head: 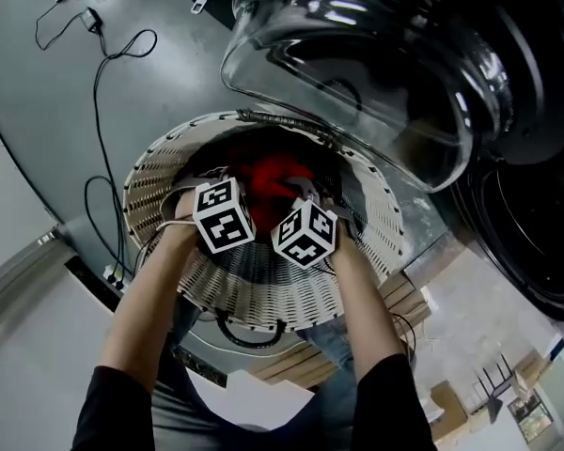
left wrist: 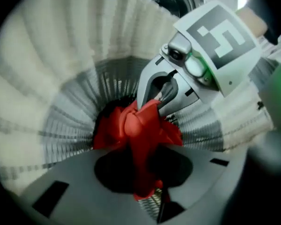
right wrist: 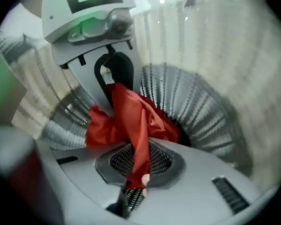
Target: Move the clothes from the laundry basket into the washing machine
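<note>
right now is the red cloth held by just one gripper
No, the left gripper and the right gripper are both shut on the red cloth inside the laundry basket.

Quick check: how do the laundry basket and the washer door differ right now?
The laundry basket is white and slatted; the washer door is clear domed glass. The laundry basket holds a red garment; the washer door holds nothing and stands swung open. Both are round.
</note>
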Motion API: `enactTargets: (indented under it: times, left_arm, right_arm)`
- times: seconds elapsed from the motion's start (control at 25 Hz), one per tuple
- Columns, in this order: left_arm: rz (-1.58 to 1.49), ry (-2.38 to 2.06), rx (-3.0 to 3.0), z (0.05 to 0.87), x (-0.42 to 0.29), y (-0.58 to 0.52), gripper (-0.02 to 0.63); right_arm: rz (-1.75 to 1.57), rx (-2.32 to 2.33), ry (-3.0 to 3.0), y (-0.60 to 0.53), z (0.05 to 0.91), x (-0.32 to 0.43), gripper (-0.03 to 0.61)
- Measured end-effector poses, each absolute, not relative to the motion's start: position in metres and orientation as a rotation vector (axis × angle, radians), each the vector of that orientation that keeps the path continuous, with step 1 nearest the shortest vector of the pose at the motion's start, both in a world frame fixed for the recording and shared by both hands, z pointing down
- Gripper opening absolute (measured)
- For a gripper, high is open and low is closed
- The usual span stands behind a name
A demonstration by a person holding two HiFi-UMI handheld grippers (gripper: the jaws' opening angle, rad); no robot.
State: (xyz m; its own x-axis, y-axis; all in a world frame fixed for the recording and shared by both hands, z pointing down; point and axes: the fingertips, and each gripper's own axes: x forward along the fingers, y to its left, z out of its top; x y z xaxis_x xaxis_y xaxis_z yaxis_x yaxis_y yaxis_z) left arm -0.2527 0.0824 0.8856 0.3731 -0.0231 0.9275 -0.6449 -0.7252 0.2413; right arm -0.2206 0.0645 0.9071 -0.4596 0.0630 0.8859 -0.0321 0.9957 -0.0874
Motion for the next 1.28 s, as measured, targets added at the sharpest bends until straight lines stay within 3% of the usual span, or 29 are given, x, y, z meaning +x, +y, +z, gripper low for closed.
enactTargets:
  times: [1.28]
  left_arm:
    - [1.121,-0.815,2.343,0.489,-0.228,0.076,0.106]
  right_arm:
    - [0.212,0.582,-2.277,0.051,0.498,-0.196,0.041]
